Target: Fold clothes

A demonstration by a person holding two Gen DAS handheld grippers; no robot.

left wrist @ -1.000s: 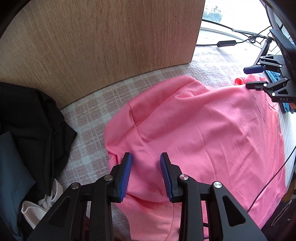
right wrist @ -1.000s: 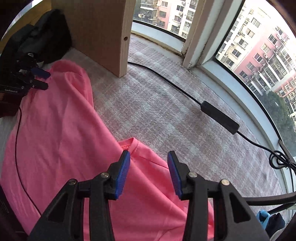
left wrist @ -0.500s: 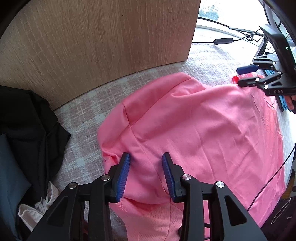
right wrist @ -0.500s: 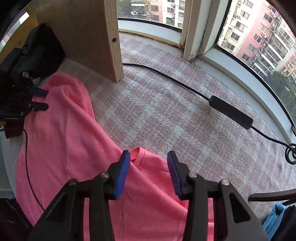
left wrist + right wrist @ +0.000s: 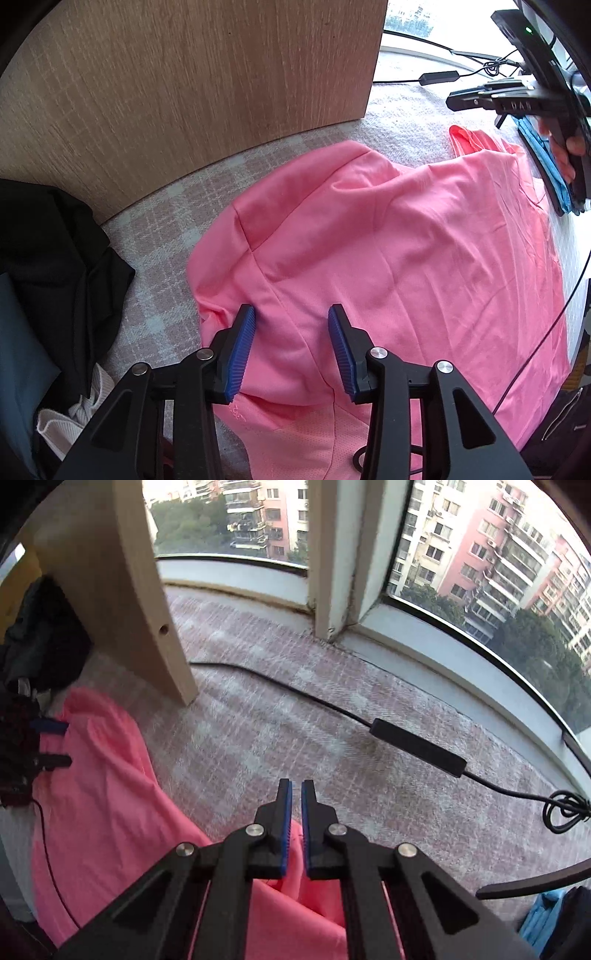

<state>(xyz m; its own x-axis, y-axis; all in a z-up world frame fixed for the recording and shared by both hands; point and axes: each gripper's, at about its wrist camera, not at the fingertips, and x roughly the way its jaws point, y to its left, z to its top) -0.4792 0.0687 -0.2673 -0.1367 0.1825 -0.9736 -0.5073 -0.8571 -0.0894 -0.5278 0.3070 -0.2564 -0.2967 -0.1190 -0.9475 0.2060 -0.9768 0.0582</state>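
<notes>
A pink shirt (image 5: 388,258) is lying spread across a surface covered in a pale checked cloth (image 5: 295,709), beside a window that is looking out on apartment blocks. The left gripper (image 5: 291,343) is pointing steeply down over the shirt's near part, its blue pads standing apart with pink fabric showing between them but not pressed by either pad; its jaws have just been opening wider. Just left of it, a sleeve is bunching up in soft folds at the shirt's edge.

At the far end of the shirt, the right gripper (image 5: 296,825) is closing down over the collar area, its jaws having just narrowed to a thin slit. Pink fabric is lying under and behind the pads, and a sliver of it is showing low in the gap between them, though whether the pads are truly pinching it cannot be told from this angle. From the left wrist view, the same gripper is appearing in the upper right, held by a hand (image 5: 561,155) above the shirt's collar.

A wooden panel (image 5: 184,92) is standing upright behind the shirt. A heap of dark clothes (image 5: 55,251) is resting to the left, with a white ribbed garment (image 5: 70,421) poking out below it. A black cable with an inline box (image 5: 419,747) is trailing across the cloth near the window, and folded blue fabric (image 5: 543,166) is lying beyond the shirt's far edge.
</notes>
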